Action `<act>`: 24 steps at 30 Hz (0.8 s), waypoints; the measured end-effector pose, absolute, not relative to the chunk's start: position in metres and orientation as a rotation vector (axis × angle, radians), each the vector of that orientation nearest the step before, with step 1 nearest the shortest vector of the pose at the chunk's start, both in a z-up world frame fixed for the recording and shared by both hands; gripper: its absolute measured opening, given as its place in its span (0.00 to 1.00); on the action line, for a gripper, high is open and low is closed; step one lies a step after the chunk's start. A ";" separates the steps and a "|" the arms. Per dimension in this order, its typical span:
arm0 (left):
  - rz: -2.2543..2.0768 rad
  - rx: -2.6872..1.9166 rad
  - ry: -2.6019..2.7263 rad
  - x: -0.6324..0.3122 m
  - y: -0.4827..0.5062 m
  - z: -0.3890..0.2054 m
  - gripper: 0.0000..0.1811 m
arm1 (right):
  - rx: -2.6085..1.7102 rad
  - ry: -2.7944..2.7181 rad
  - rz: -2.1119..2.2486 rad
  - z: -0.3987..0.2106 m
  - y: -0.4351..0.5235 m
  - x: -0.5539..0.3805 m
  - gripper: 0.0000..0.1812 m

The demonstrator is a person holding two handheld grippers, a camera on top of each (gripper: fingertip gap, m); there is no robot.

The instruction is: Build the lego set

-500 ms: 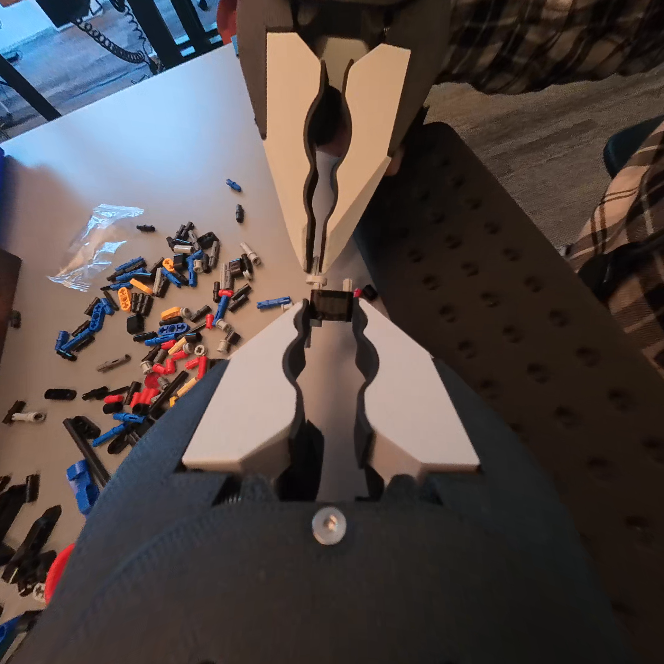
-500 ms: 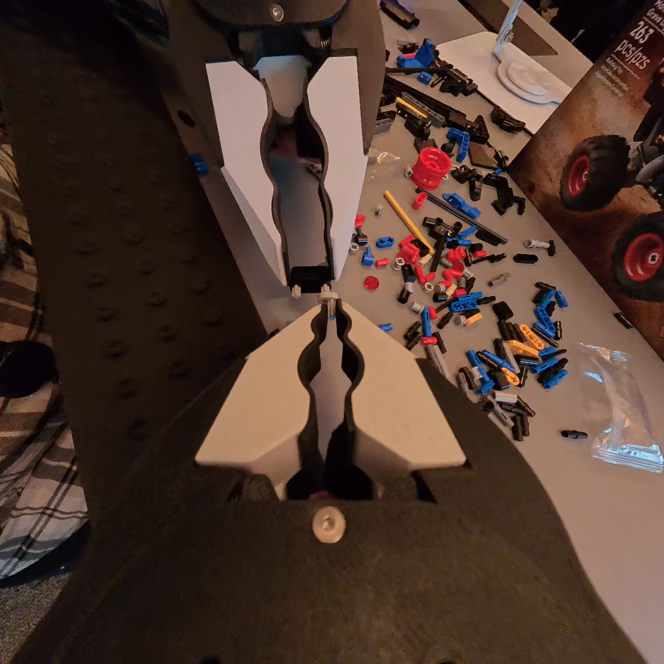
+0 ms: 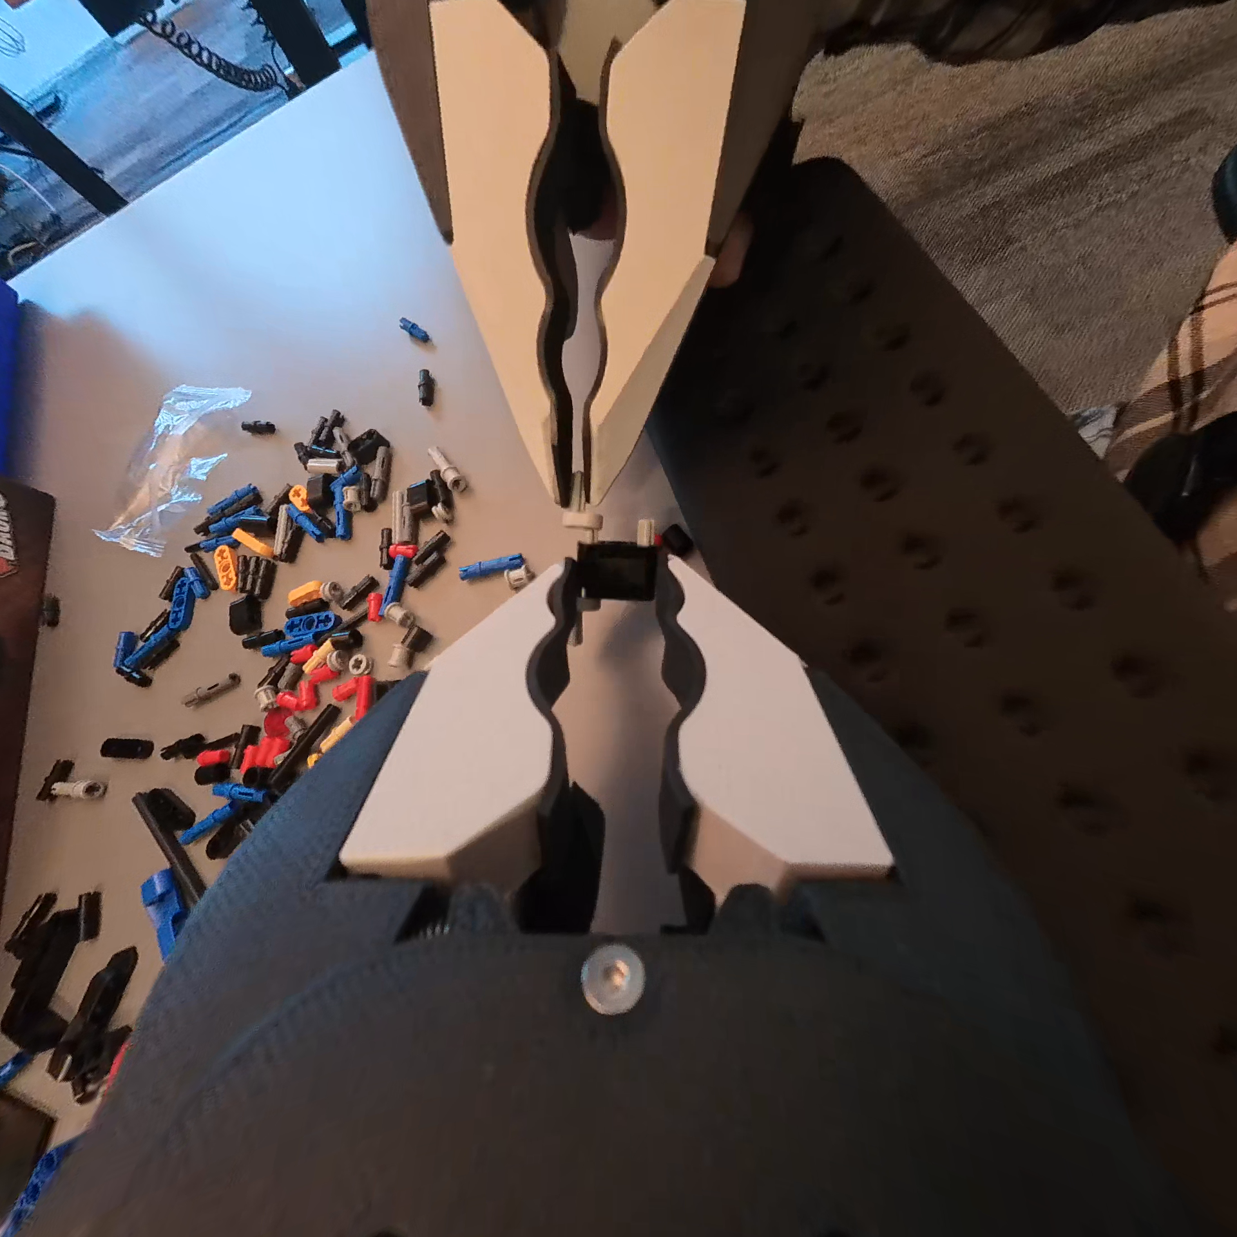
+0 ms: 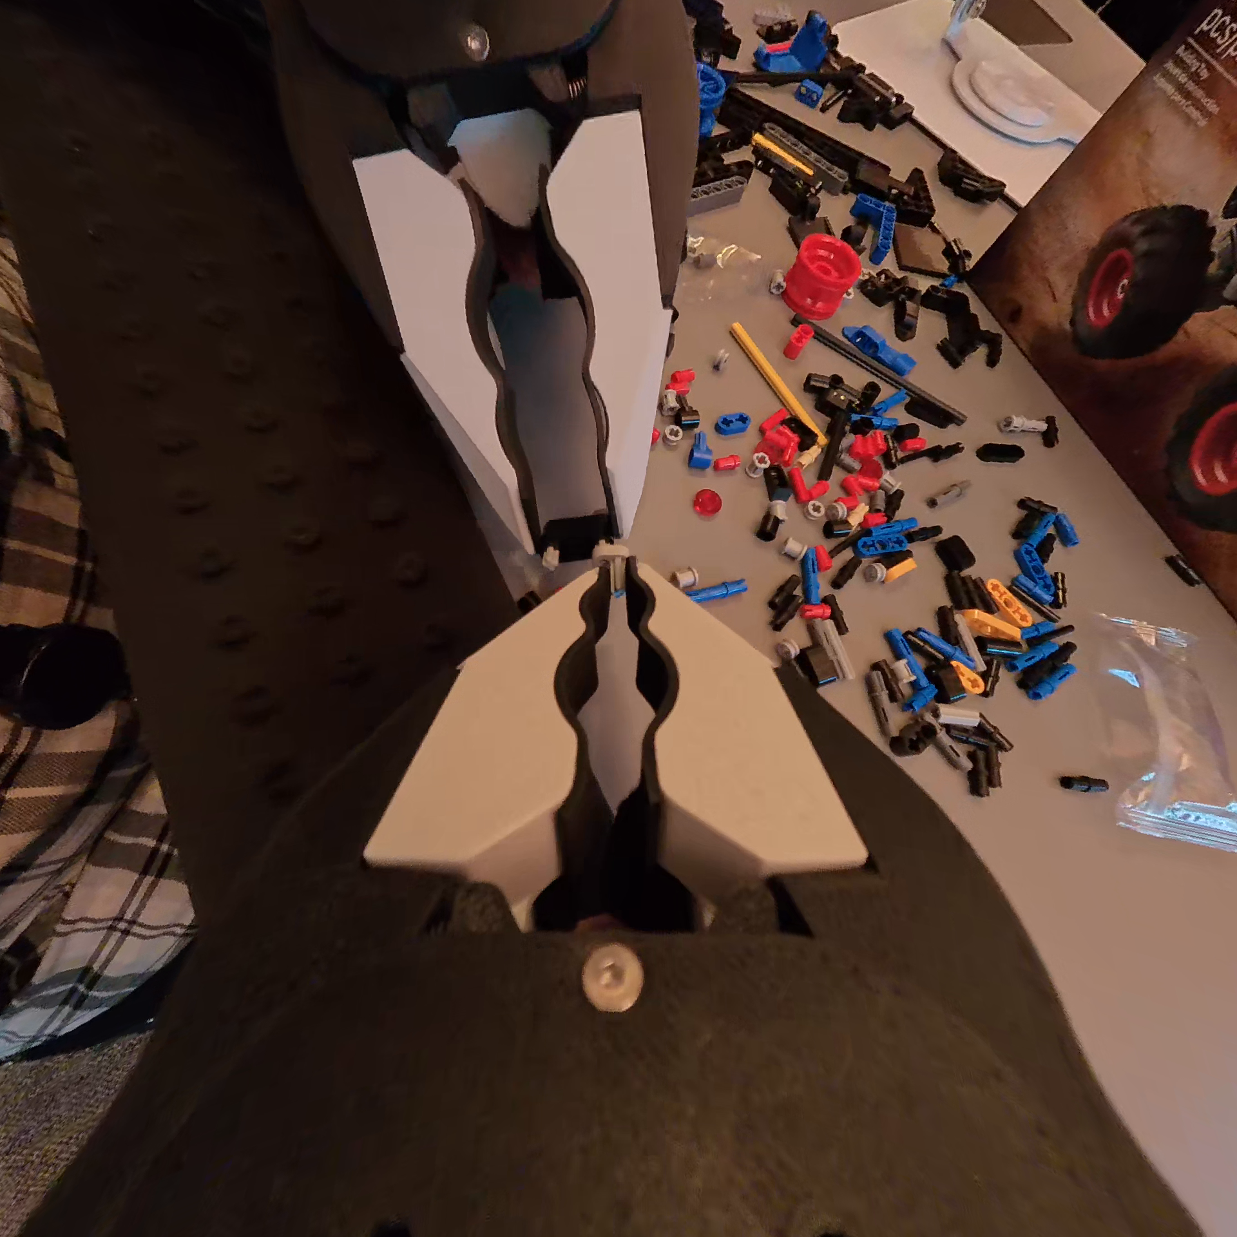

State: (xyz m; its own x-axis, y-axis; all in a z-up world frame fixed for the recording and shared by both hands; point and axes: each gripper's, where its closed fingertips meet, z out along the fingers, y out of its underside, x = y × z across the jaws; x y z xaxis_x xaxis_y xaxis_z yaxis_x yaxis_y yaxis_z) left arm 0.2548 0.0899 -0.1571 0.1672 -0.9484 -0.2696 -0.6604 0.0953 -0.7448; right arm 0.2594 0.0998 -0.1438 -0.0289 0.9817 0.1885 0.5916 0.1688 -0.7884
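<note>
Left wrist view: the left gripper (image 3: pixel 616 569) has its jaws clamped on a black block (image 3: pixel 617 570), held between the fingertips at the frame's centre. A pale pin (image 3: pixel 644 532) stands out of the block's far edge at 1 o'clock. Facing it from 12 o'clock, the right gripper (image 3: pixel 578 495) has its jaws pinched together on a grey pin (image 3: pixel 581 521), whose collar sits just off the block's far-left corner; whether pin and block touch is too close to call. At 9 o'clock of the block, loose blue, black, red and orange parts (image 3: pixel 294 589) lie scattered on the white table (image 3: pixel 268 268). A clear bag (image 3: pixel 177 462) lies beyond them at 10 o'clock. A dark perforated board (image 3: pixel 970 535) fills the 3 o'clock side.

Right wrist view: the right gripper (image 4: pixel 617 569) nips the grey pin (image 4: pixel 610 554) at its tips. The left gripper (image 4: pixel 579 535) comes in from 12 o'clock with the block (image 4: pixel 575 532) just beside the pin. The parts (image 4: pixel 903 569) spread toward 3 o'clock, with a red wheel hub (image 4: pixel 822 276) at 1 o'clock and a yellow axle (image 4: pixel 776 381) nearer. The set's box (image 4: pixel 1138 301) stands along the right edge, and the bag (image 4: pixel 1178 736) lies at 3 o'clock.
</note>
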 end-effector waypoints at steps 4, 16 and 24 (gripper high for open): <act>-0.386 -1.628 1.608 0.257 0.089 -0.162 0.12 | -1.523 -1.730 0.646 -0.148 0.099 0.261 0.02; -0.405 -1.667 1.585 0.259 0.089 -0.170 0.12 | -1.578 -1.780 0.499 -0.159 0.101 0.261 0.02; -0.418 -1.640 1.577 0.259 0.087 -0.169 0.12 | -1.506 -1.788 0.684 -0.156 0.097 0.258 0.01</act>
